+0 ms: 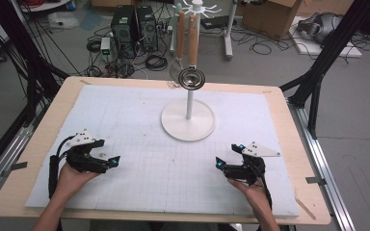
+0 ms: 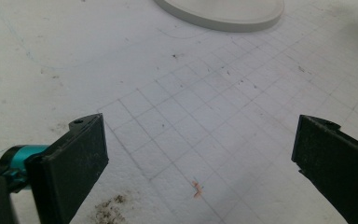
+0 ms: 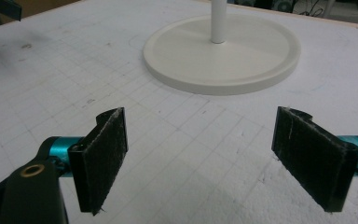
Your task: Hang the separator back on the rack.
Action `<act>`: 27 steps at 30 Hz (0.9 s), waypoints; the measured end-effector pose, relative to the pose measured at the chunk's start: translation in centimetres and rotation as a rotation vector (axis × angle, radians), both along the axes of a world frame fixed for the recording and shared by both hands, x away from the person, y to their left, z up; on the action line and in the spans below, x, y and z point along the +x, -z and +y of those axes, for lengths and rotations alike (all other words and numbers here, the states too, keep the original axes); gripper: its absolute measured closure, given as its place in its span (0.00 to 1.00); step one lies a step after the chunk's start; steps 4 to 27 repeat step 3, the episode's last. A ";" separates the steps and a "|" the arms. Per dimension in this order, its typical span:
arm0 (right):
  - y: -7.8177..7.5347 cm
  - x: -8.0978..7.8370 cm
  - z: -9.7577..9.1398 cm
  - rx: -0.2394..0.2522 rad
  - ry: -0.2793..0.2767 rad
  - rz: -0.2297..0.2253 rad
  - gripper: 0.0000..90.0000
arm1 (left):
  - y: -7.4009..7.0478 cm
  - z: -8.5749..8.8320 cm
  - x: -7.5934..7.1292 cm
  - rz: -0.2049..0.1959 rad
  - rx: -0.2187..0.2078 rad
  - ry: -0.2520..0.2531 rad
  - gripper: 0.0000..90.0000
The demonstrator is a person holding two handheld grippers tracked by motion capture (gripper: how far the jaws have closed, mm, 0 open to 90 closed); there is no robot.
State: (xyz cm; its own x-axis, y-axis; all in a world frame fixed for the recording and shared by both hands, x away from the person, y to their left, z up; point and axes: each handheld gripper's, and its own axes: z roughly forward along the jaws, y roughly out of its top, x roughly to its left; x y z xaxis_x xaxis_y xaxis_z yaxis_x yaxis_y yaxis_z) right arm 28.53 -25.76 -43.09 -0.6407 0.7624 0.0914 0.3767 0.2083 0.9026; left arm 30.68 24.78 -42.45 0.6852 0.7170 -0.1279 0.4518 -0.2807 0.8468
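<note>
- Two forearms come in from the bottom edge of the high view, one at lower left and one at lower right, each hand wrapped around a gripper low over the white gridded mat [image 1: 139, 144].
- At lower left, the left hand [image 1: 72, 177] holds the left gripper [image 1: 107, 161] with its tips aimed toward the centre of the frame; a grey three-cornered plate sits on top and a black cable loops back beside the wrist.
- In the left gripper view the two black jaws stand wide apart, with bare mat, a small orange mark and a patch of dark crumbs between and below them.
- At lower right, the right hand [image 1: 250, 190] holds the right gripper [image 1: 229, 157], tips aimed left toward the centre, grey plate on top.
- In the right gripper view its fuzzy-faced jaws are likewise spread wide, gripping nothing.
- Farther up the centre of the frame, the white stand [image 1: 188, 119] rests its round base on the mat, well apart from both grippers.
- From the hooks at its top hang two wooden-handled utensils [image 1: 191, 45], side by side, their metal heads down near the mat's far edge.
- Beyond the table [image 1: 38, 139], at the top of the frame, the floor holds computer towers [image 1: 134, 29], cables and cardboard boxes [image 1: 270, 17].
</note>
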 end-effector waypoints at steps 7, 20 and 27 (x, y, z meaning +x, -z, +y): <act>0.2 -0.1 0.2 -0.003 -0.008 0.004 0.19 | -0.1 0.0 0.0 -0.002 0.000 -0.004 0.04; 0.2 -0.1 0.2 -0.003 -0.008 0.004 0.19 | -0.1 0.0 0.0 -0.002 0.000 -0.004 0.04; 0.2 -0.1 0.2 -0.003 -0.008 0.004 0.19 | -0.1 0.0 0.0 -0.002 0.000 -0.004 0.04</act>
